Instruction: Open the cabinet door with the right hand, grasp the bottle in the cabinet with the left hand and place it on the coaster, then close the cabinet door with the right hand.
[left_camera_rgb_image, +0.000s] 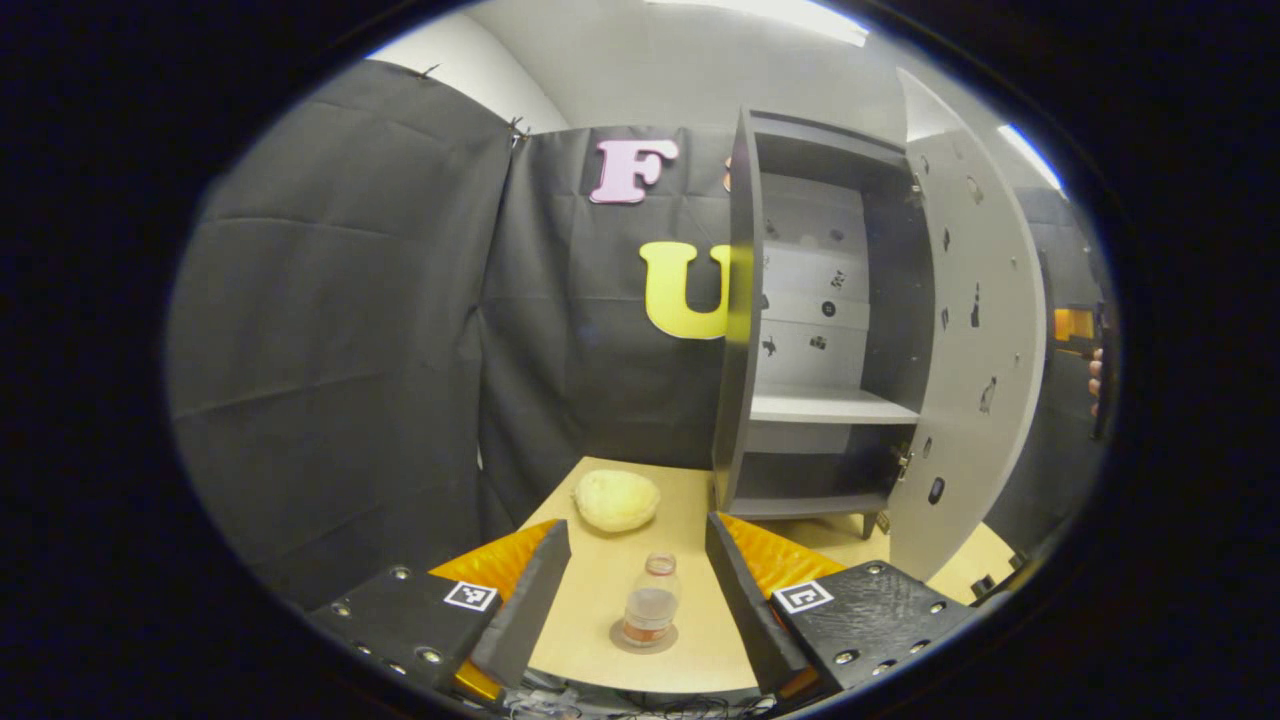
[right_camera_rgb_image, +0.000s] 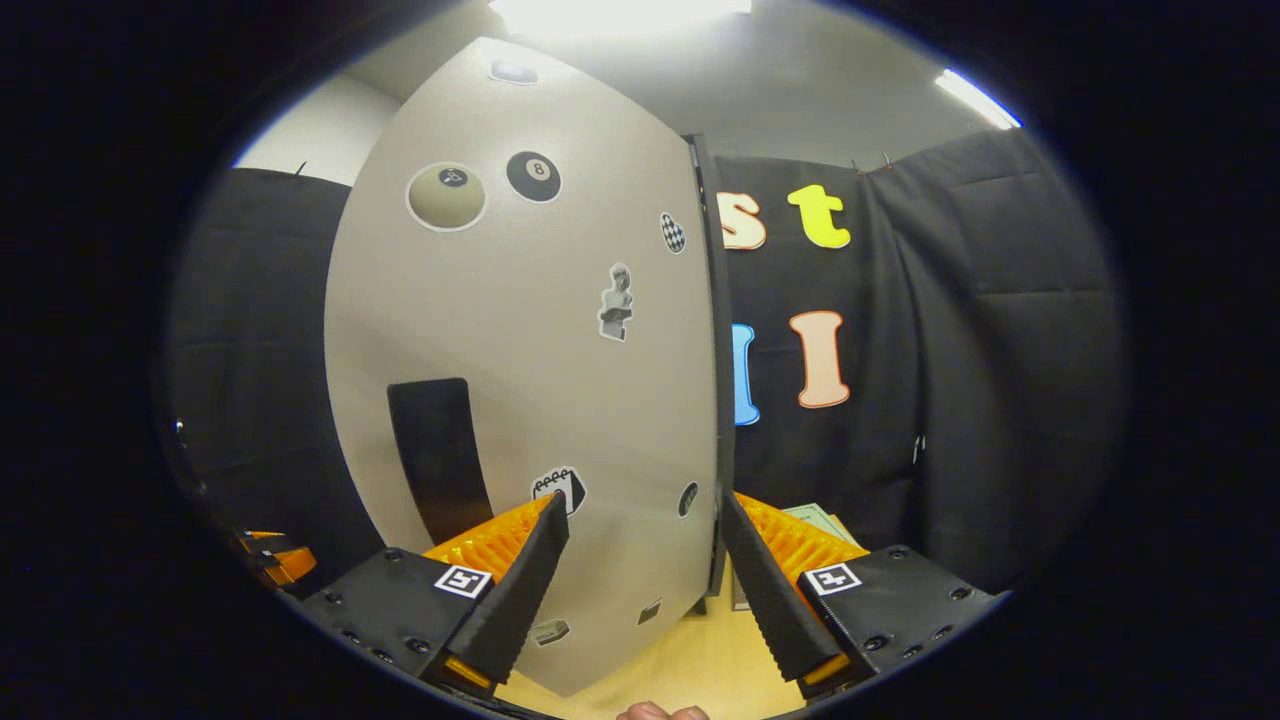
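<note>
Recording booth: black cloth walls (left_camera_rgb_image: 340, 340), stickered cabinet (left_camera_rgb_image: 800, 330).

My left tongs (left_camera_rgb_image: 637, 585) stood wide apart, and the bottle (left_camera_rgb_image: 650, 601) on its coaster (left_camera_rgb_image: 643, 637) sat on the worktop (left_camera_rgb_image: 700, 560) in the gap between them, touching neither finger. Beyond it a pale round lump (left_camera_rgb_image: 616, 500) blocked the far left of the worktop. The cabinet (left_camera_rgb_image: 810, 330) stood to the right with its shelf (left_camera_rgb_image: 830, 406) bare and reachable. Its open door (left_camera_rgb_image: 965, 380) walled off the right side. Before my right tongs (right_camera_rgb_image: 645, 590), also spread, that door's edge (right_camera_rgb_image: 715, 400) stood between the fingers, with open space to its right.
</note>
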